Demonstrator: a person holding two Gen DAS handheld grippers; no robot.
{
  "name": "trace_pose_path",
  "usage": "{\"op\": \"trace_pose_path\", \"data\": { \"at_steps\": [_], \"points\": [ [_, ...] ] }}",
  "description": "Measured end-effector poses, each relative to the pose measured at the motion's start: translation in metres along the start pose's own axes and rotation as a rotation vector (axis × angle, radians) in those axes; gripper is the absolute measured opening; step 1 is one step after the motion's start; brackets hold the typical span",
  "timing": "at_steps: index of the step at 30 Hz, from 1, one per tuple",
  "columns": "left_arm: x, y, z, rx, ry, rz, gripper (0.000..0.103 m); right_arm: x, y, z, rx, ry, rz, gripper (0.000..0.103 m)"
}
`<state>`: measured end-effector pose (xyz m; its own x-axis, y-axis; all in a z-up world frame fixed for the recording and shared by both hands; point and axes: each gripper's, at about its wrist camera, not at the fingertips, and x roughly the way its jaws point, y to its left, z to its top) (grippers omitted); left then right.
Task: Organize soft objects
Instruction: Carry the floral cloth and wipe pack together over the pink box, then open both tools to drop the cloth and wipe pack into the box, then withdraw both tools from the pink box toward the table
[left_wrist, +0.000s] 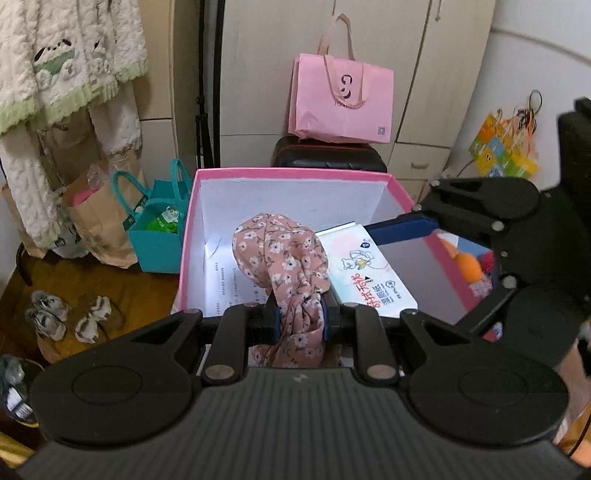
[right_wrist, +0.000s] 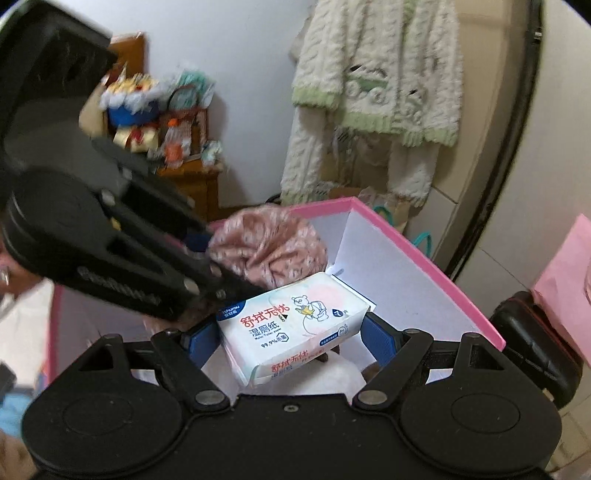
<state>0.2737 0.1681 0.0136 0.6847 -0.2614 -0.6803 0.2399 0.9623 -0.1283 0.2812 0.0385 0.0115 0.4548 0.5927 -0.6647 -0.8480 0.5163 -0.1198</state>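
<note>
Soft, even indoor light; a bright patch lay beyond the fingers (left_wrist: 272, 316); fisheye edges bent, the right view motion-blurred

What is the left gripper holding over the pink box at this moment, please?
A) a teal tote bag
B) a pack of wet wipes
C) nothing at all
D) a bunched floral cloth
D: the left gripper has its blue pads pinched on the bunched pink floral cloth above the pink box, while the wet wipes pack sits between the right gripper's fingers.

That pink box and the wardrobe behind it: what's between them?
In the left wrist view, a black stool stands between box and wardrobe, a pink bag atop it.
</note>
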Motion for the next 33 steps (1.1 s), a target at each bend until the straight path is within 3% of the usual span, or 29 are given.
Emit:
{"op": "trace_pose_path", "data": {
  "at_steps": [7,9,12,16,26,33],
  "points": [
    [0.020,0.002,0.004,0.007,0.047,0.036,0.020,0.021,0.000,0.002,-0.055,0.056,-0.006,0.086],
    [0.017,0.000,0.004,0.008,0.040,0.059,0.025,0.022,-0.001,0.003,-0.053,0.061,-0.009,0.087],
    [0.013,0.001,0.003,-0.001,0.029,0.074,0.043,0.021,-0.002,0.002,-0.047,0.062,-0.016,0.088],
    [0.001,0.001,0.001,-0.005,0.006,0.084,0.050,0.013,-0.004,0.002,-0.022,0.032,-0.030,0.092],
    [-0.049,-0.016,-0.009,0.049,-0.053,0.091,0.059,-0.046,0.005,-0.012,0.098,-0.040,-0.033,0.092],
    [-0.082,-0.036,-0.019,0.101,-0.066,0.066,0.059,-0.085,0.028,-0.017,0.094,-0.043,-0.028,0.091]
  ]
}}
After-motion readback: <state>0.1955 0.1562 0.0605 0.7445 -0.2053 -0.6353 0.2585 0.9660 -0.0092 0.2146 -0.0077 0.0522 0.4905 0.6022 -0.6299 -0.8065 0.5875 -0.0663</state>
